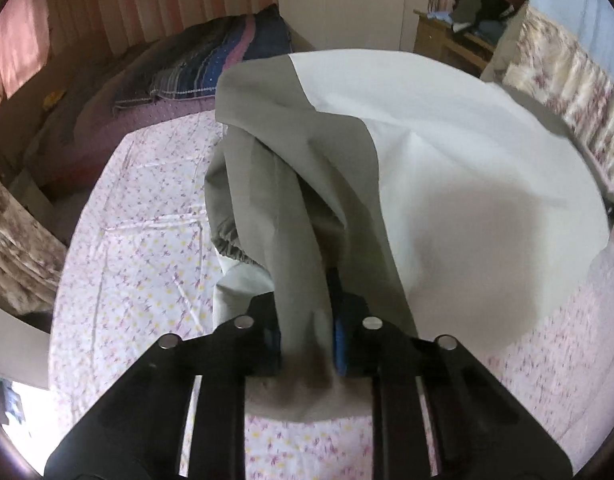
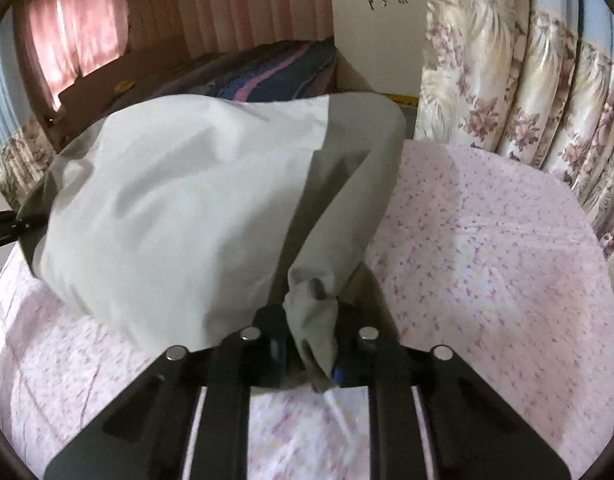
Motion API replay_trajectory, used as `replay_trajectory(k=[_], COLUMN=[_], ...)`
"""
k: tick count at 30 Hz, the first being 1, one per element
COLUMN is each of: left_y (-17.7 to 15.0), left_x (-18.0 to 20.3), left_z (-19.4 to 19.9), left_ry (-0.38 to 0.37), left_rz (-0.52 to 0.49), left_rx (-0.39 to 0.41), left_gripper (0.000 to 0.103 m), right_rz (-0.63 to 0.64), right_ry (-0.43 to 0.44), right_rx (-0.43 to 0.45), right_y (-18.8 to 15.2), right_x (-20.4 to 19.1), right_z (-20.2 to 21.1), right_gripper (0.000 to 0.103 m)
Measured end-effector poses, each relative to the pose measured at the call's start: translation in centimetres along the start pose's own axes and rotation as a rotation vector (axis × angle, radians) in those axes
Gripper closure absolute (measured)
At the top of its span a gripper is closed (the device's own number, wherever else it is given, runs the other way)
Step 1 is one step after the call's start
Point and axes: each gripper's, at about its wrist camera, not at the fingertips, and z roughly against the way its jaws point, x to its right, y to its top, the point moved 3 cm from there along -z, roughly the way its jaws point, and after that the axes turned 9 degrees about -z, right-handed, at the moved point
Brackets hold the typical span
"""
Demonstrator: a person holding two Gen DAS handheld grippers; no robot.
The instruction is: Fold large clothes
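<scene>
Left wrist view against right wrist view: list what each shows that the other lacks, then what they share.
Only the left wrist view: a wooden cabinet piled with clothes, and the garment's elastic cuff.

Only the right wrist view: a sunlit pink window curtain and the floral curtain up close.

Both: each gripper, left gripper and right gripper, shut on a grey fold of the grey-and-white garment above the floral bedsheet, with a striped quilt behind.
</scene>
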Motion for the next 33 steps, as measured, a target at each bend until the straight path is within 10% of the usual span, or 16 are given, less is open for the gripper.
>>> replay_trajectory(k=[7,12,19,23,25,27,33], left_y=[-1.8,-5.3,-13.2,-12.6,-11.6,-9.8,-2.0], left_x=[0.7,2.4,2.0,2.5,2.3,1.9,1.1], left_z=[6.6,13.7,7.0,8.8,10.1,11.7,7.9], left_ry=[-0.099,-0.207,-0.218,-0.123,-0.040,-0.022,-0.047], left_rz=[0.036,0.037,0.128,0.078,0.042,0.031,0.067], left_rx=[0.101,0.140,-0.061,-0.023,0.008,0.077,0.072], left_gripper=[0.092,0.092,0.070,0.062,0.022,0.007,0.006], right_rz=[-0.001,0.084,-0.007,-0.135,-0.170,-0.198,-0.252], right_ry=[0.174,0.103,-0.031,0.027,0.036,0.027,0.012], right_rx=[0.073,0.151,-0.146,-0.076,0.006,0.054,-0.010], right_y=[-1.6,-4.3,-12.6,-9.7,-7.5,-5.3,0.4], right_x=[-1.8,-2.2,3.7,6.0,7.2,7.7,7.6], right_z=[9.1,17.1,9.5,12.6,14.4,14.6,6.1], right_gripper=[0.090,0.090,0.072,0.060,0.031,0.029,0.029])
